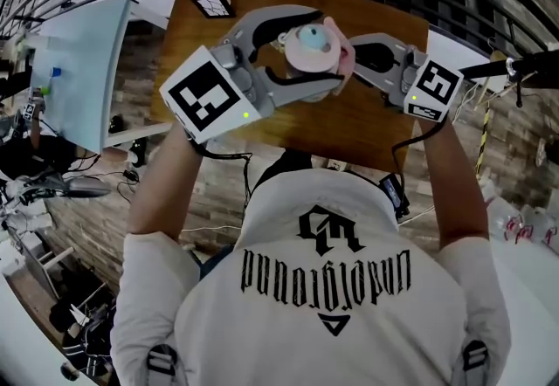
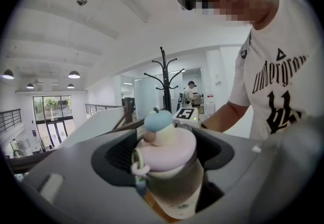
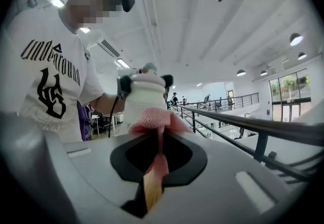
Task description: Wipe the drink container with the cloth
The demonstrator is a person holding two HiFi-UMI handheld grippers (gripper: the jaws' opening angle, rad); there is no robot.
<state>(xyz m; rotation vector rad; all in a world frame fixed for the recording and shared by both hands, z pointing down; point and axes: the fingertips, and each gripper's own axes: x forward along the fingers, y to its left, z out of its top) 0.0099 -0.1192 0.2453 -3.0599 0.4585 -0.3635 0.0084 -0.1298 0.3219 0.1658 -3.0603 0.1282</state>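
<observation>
Pink-lidded and topped with a blue and cream knob, the pale translucent drink container (image 2: pixel 172 180) sits between the jaws of my left tool (image 1: pixel 306 52), over the far middle of the brown wooden desk (image 1: pixel 349 127). Those jaws stand wide and press on the body just under the lid from either side. I judge that grip is there to steady the bottle while the other side works on it. The left gripper view shows it leaning a little, and I cannot tell whether its base touches the desk or hangs just above. Against its right flank lies the pink mesh cloth (image 3: pixel 158 119), bunched at the top and touching the container's pale wall. A strip of it runs down through my right tool (image 1: pixel 360 61), whose jaws are drawn in narrow and pinch the fabric. Holding the cloth by a fold like that leaves a soft pad out front for rubbing. The two tools face each other with the container between them, so the wiping looks under way, on one side only. Next I would need to turn the bottle or bring the cloth round. A small black and white marker card (image 1: pixel 212 5) lies at the far left corner of the desk, well apart from both tools.
</observation>
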